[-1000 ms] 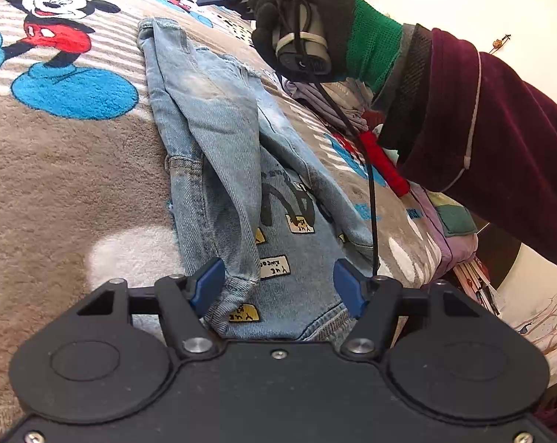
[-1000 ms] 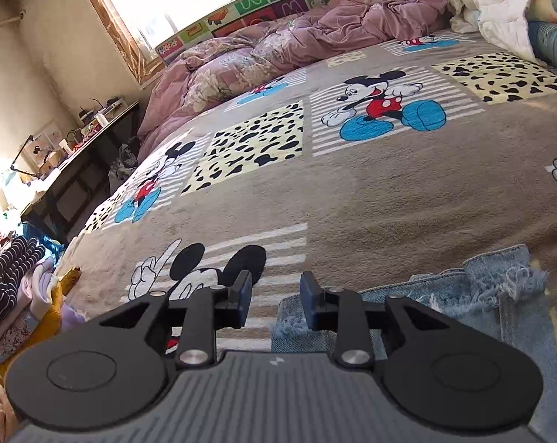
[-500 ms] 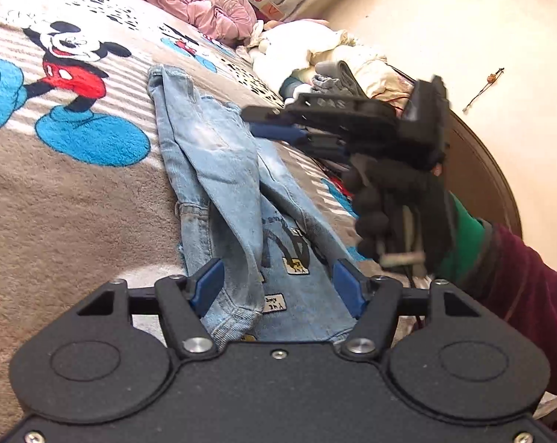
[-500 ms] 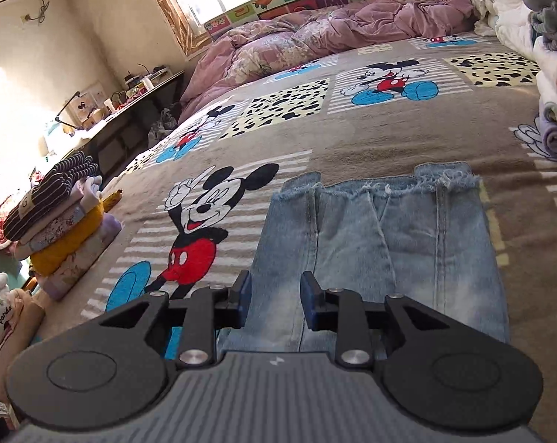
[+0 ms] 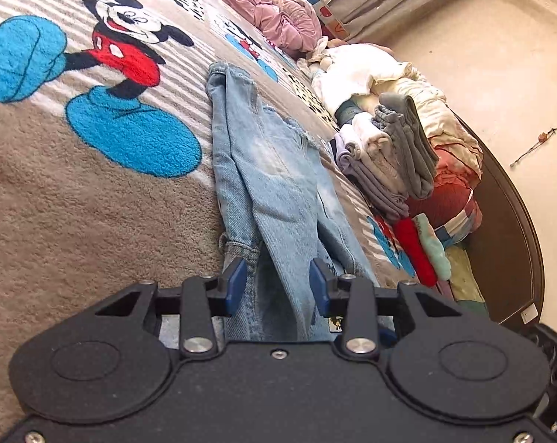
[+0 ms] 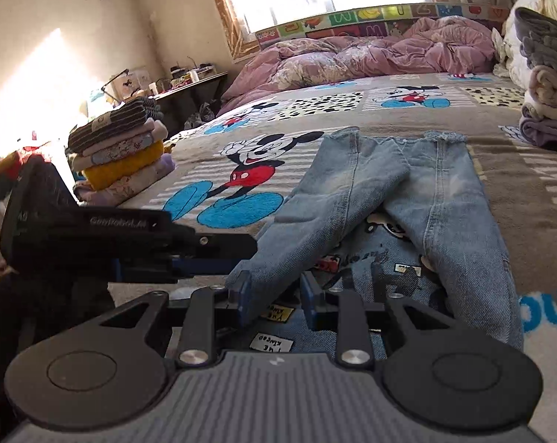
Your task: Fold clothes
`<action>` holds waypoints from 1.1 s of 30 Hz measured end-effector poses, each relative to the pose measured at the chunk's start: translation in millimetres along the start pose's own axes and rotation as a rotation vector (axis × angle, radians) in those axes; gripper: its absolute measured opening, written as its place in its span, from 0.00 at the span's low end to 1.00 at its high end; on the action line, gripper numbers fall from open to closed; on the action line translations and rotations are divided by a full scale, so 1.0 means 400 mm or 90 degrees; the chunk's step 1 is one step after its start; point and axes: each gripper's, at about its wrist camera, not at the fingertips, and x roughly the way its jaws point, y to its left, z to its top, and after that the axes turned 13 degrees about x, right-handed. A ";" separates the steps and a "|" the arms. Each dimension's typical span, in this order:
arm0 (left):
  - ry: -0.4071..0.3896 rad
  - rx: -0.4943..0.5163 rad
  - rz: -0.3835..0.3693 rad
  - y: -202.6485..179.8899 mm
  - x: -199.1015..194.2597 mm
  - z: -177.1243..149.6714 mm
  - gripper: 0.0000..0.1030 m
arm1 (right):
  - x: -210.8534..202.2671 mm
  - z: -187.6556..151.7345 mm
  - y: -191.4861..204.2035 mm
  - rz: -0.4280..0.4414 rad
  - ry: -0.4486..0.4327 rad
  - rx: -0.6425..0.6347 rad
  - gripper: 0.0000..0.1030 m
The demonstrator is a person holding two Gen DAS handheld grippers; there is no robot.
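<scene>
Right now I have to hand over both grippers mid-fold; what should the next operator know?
Left gripper: open, low over the jeans, denim between its fingers but not pinched.
Right gripper: open, at the near end of the jeans, straddling the crossed-over leg.
Jeans lie on the Mickey Mouse blanket, hems toward the window, one leg folded diagonally across the other, graphic patches showing at the near end.
Done: first leg partly brought over.
Left: align the legs, fold lengthwise, add to a folded stack.
</scene>
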 end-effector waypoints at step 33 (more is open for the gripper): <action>0.005 0.109 0.079 -0.023 0.036 0.007 0.00 | 0.089 -0.120 0.178 -0.007 0.037 -0.294 0.45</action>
